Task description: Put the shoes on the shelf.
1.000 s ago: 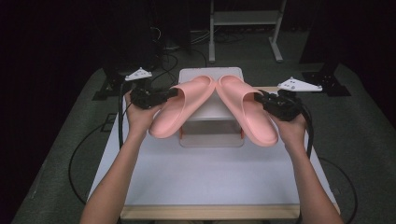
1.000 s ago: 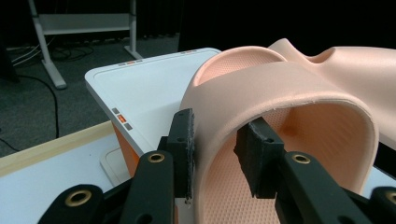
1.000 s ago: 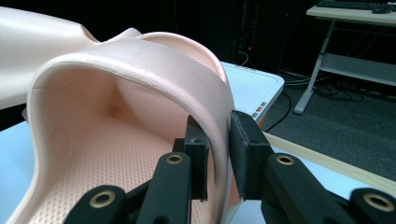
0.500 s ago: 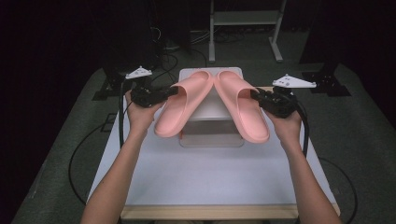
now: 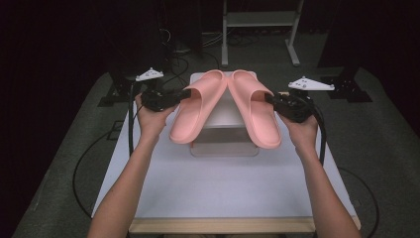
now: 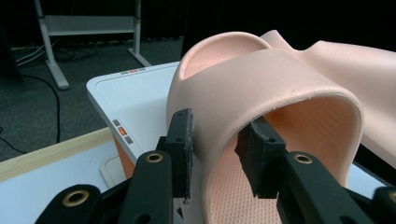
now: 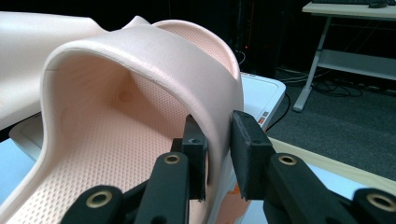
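Little has shifted since a second ago: both slippers have been drawn slightly closer together at their far ends, while the hands have been kept almost where they were. The left slipper (image 5: 198,108) is held above the table by its strap, which is clamped between the jaws of the left gripper (image 5: 184,95); in the left gripper view the strap's side wall (image 6: 219,126) is seen pinched between the two black pads, one outside and one inside the strap. The right slipper (image 5: 253,106) is gripped the same way by the right gripper (image 5: 270,98), its strap wall (image 7: 217,121) squeezed between the pads in the right gripper view. Both slippers are tilted, with their far ends touching or nearly touching, so that an upside-down V is formed in the high view. Beneath them a white box-like device (image 5: 225,113) is set on the white table (image 5: 218,183), with small buttons visible on its top edge (image 6: 122,133). The table's near edge is lined with a wooden strip (image 5: 223,225). Dark cables (image 5: 84,163) are trailed across the grey floor, and a white metal frame (image 5: 260,20) is seen beyond the table.
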`<action>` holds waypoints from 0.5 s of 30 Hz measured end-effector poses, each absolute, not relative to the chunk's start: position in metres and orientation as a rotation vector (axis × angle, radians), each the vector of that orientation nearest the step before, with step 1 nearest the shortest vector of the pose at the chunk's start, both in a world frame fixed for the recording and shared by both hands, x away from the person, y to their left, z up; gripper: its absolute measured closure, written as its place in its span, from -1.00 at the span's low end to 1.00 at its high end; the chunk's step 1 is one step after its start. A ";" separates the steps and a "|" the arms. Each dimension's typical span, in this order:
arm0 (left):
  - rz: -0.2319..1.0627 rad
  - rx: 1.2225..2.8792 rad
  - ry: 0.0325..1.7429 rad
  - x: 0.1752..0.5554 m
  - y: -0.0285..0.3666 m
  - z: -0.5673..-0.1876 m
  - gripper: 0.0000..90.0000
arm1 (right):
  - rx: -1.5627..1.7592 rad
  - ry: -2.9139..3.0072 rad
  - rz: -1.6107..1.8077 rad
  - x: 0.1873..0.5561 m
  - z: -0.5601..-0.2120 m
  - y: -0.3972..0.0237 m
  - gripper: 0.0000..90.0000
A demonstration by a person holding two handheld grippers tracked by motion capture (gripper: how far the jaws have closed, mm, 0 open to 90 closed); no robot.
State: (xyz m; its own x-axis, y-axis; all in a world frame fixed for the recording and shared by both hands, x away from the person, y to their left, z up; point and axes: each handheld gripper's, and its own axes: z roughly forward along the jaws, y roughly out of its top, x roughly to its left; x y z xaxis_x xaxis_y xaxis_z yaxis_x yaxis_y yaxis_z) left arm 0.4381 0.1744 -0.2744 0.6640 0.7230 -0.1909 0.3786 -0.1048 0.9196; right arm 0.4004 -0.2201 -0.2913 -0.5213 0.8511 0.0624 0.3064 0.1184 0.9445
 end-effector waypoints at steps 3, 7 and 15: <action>0.373 1.715 0.897 0.438 0.173 -0.275 0.46 | 1.122 1.897 1.406 0.401 -0.291 -0.220 0.67; 0.370 1.713 0.900 0.440 0.172 -0.275 0.46 | 1.127 1.892 1.402 0.402 -0.291 -0.221 0.67; 0.364 1.709 0.905 0.442 0.168 -0.275 0.46 | 1.150 1.889 1.404 0.405 -0.291 -0.220 0.65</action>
